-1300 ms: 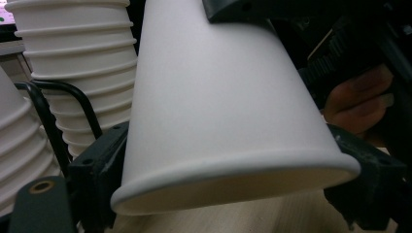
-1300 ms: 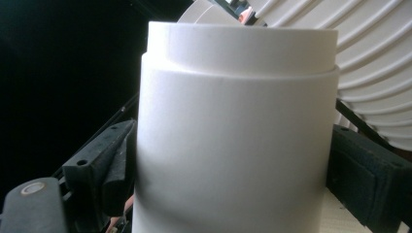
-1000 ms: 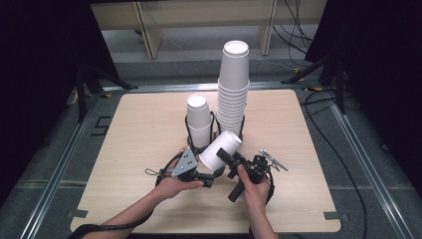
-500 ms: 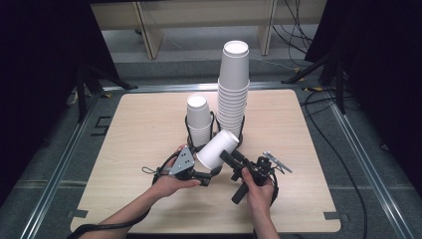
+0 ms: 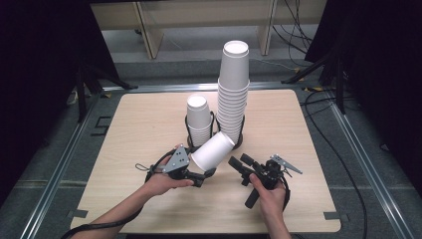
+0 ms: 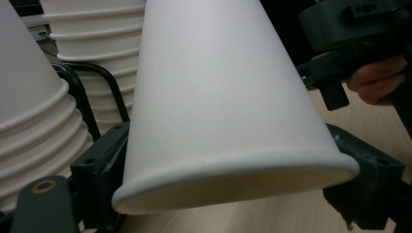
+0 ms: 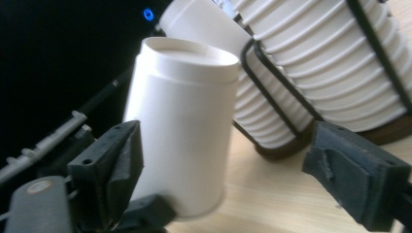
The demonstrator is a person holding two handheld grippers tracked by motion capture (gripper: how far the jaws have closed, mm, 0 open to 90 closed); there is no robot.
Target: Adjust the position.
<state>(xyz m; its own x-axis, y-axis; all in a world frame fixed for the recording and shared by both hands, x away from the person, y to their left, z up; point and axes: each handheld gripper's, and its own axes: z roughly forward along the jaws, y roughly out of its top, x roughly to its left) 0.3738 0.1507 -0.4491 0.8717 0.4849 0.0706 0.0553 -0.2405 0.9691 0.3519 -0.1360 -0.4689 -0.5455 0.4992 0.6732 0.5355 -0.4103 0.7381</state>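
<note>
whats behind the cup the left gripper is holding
Behind the loose paper cup in the left hand-held gripper stand two cup stacks in black wire holders: short stack, tall stack. The cup hides their bases.

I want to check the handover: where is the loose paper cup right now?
In the high view the loose cup lies tilted in the left hand-held gripper, just in front of the two cup stacks, left of the open right hand-held gripper.

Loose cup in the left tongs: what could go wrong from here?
1. The left tongs grip the paper cup only near its rim, tilted; it may slip or crush.
2. The cup's base sits close to the tall stack; a swing could topple it.
3. The right tongs are open beside the cup; closing askew may dent it.
</note>
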